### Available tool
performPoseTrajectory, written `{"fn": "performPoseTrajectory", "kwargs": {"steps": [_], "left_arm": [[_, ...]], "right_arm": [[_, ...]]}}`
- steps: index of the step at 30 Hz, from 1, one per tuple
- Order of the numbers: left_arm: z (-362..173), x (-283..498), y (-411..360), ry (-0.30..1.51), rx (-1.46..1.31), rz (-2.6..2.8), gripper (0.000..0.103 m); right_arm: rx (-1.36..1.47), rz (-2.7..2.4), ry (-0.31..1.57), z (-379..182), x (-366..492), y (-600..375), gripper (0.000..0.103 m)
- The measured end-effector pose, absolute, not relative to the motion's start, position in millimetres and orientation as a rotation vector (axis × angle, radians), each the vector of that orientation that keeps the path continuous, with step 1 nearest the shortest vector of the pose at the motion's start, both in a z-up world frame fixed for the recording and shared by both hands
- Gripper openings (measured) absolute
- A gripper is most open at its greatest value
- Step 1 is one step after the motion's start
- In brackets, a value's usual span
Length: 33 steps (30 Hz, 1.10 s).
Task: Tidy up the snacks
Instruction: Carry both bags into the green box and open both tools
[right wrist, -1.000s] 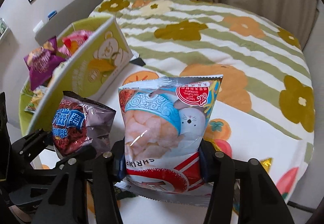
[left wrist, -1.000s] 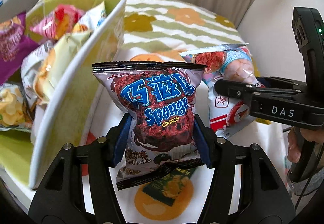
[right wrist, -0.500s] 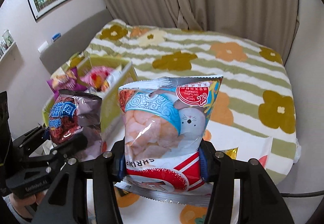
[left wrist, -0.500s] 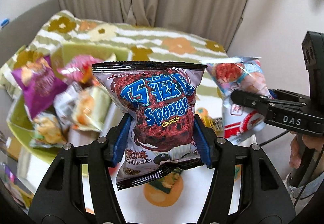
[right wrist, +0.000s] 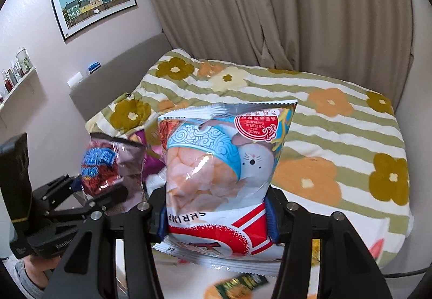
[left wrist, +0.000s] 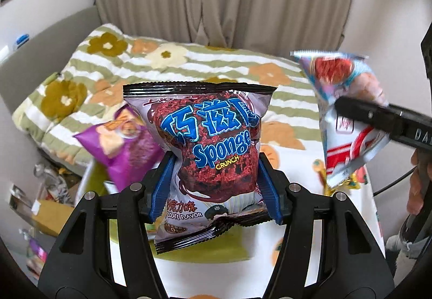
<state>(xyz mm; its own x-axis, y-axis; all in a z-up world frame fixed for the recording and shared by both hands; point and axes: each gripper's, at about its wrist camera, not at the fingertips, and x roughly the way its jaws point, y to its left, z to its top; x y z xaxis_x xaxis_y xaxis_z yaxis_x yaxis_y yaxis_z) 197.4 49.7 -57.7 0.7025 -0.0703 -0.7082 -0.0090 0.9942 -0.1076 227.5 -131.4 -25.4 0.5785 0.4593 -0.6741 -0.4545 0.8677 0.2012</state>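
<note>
Jaws of our left gripper (left wrist: 216, 188) are pinched on the lower half of the Sponge Crunch bag (left wrist: 208, 153), blue pads pressing in from either side so the pack stands upright above them with its black crimped seal on top. Our right gripper (right wrist: 216, 215) does the same with the shrimp chips bag (right wrist: 224, 164), which sits upside down in the jaws, its printing inverted. Both packs hang in the air, clear of everything below. We judge them light, puffed with air and slick-skinned, with brittle contents, so a firm squeeze would crush what is inside and a loose one would let the film slide; the low, flatter part near the bottom seal, where we hold them now, looks the safest place. In the left view a purple snack bag (left wrist: 118, 147) shows just left of the held pack, blurred, and we cannot tell what it rests on. A dark green packet (right wrist: 240, 284) lies on the white surface (right wrist: 189, 280) under the right gripper. Farther out the bed (right wrist: 337, 120) carries a striped, flowered quilt, with beige curtains (right wrist: 270, 7) behind and a framed picture (right wrist: 93, 0) on the wall.
</note>
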Motion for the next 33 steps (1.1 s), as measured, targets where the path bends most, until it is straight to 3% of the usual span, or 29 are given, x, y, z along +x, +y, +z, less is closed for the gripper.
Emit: {"fn": "performPoseTrajectory", "kwargs": {"steps": [4,6,8,27,29,31,32,33], "left_arm": [[-73.0,205.5,78.5,0.857,-0.124,-0.051,0.062],[-82.5,210.5,89.6,0.890,-0.124,-0.059,0.090],[-86.6,210.6,99.6,0.888,-0.124,-0.064,0.100],[-108.6,226.0,164.8,0.914,-0.053,-0.091,0.101],[-111.7,226.4,170.1,0.920,-0.050,-0.083,0.101],[-114.1,227.4,174.0,0.926,-0.060,-0.087,0.101],[-115.3,228.1,176.2,0.929,-0.067,-0.092,0.101],[-116.3,228.7,176.9,0.930,-0.070,-0.094,0.101]], "right_arm": [[0.015,0.545,0.804,-26.7,240.8,-91.8,0.050],[0.008,0.546,0.813,-28.4,243.2,-78.2,0.050],[0.001,0.542,0.826,-32.8,247.1,-64.8,0.050],[-0.043,0.527,0.996,-83.2,289.9,19.8,0.052],[-0.048,0.530,0.996,-87.7,293.2,27.3,0.059],[-0.044,0.528,0.979,-90.2,294.8,31.2,0.096],[-0.033,0.528,0.965,-90.5,293.8,32.0,0.103],[-0.022,0.529,0.949,-90.0,291.9,31.1,0.103]]}}
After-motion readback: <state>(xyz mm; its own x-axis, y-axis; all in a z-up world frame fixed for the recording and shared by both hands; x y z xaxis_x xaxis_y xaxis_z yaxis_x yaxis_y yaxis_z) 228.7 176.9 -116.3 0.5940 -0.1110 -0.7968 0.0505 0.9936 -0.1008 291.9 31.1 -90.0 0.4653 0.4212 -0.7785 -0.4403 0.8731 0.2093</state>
